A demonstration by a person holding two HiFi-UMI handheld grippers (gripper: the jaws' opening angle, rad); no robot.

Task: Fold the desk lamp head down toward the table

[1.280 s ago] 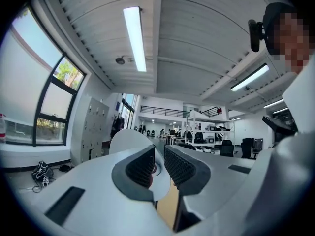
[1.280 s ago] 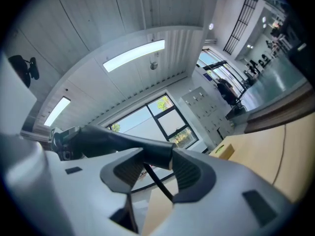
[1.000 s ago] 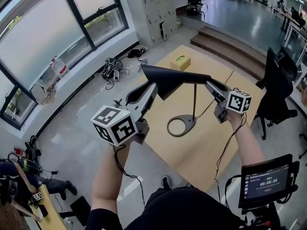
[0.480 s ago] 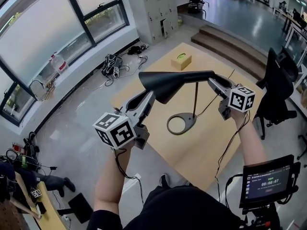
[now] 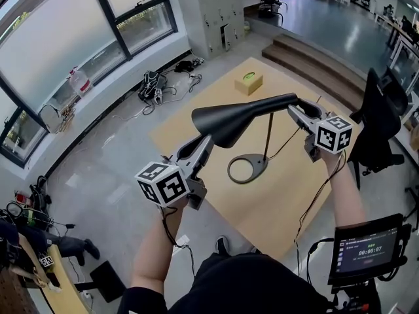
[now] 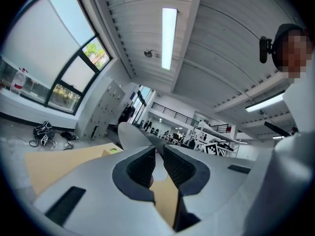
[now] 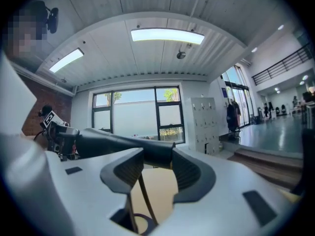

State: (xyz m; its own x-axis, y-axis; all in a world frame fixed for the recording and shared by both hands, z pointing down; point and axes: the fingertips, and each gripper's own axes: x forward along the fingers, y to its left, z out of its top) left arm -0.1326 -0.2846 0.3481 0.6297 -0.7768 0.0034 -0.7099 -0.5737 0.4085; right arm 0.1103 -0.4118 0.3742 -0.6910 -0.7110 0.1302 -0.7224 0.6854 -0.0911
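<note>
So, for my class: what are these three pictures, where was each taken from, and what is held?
No robot here: a person holds a two-jawed tool in each hand. One picture comes from a camera on the person's head, looking down; the other two from cameras riding on the tools. On the wooden table stand a black desk lamp with a ring base and a small box. The left tool is shut on the wide rim of the lamp head; the right tool on its narrow end.
</note>
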